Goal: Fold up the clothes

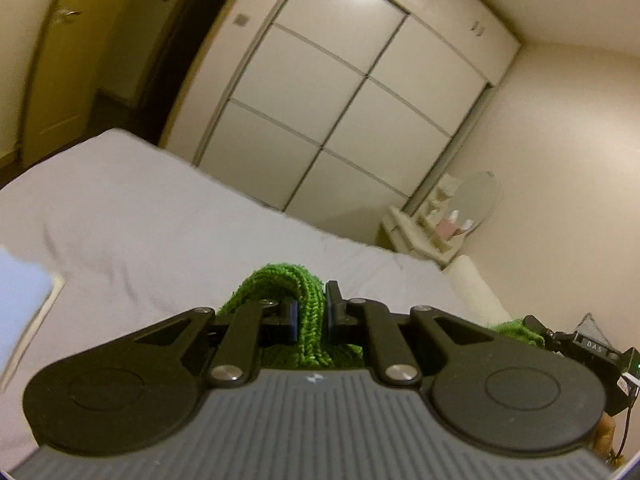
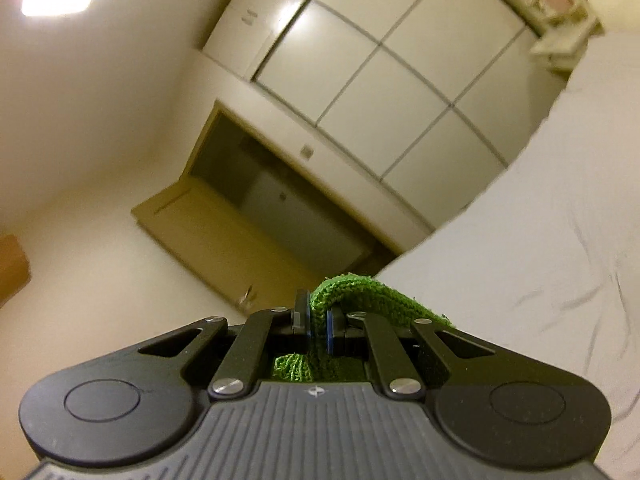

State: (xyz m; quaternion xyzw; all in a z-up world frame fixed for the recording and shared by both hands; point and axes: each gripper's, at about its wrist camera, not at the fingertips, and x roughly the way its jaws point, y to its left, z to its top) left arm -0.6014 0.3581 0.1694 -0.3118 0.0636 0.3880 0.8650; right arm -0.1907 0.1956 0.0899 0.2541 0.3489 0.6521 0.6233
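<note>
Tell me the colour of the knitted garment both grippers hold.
Green knitted garment, a ribbed knit; clearest in the left wrist view.

The left gripper point(image 1: 311, 312) pinches a fold of green knit garment point(image 1: 280, 280) above the white bed sheet point(image 1: 160, 220). A white wardrobe point(image 1: 340, 100) stands beyond the bed.

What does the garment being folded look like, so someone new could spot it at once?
Start from the white-sheeted bed that stands before the panelled wardrobe. Above it, the left gripper and the right gripper are each shut on a bunched fold of the green knit garment. Its bright green, chunky ribbed knit is the only strong colour among pale sheets, walls and doors.
</note>
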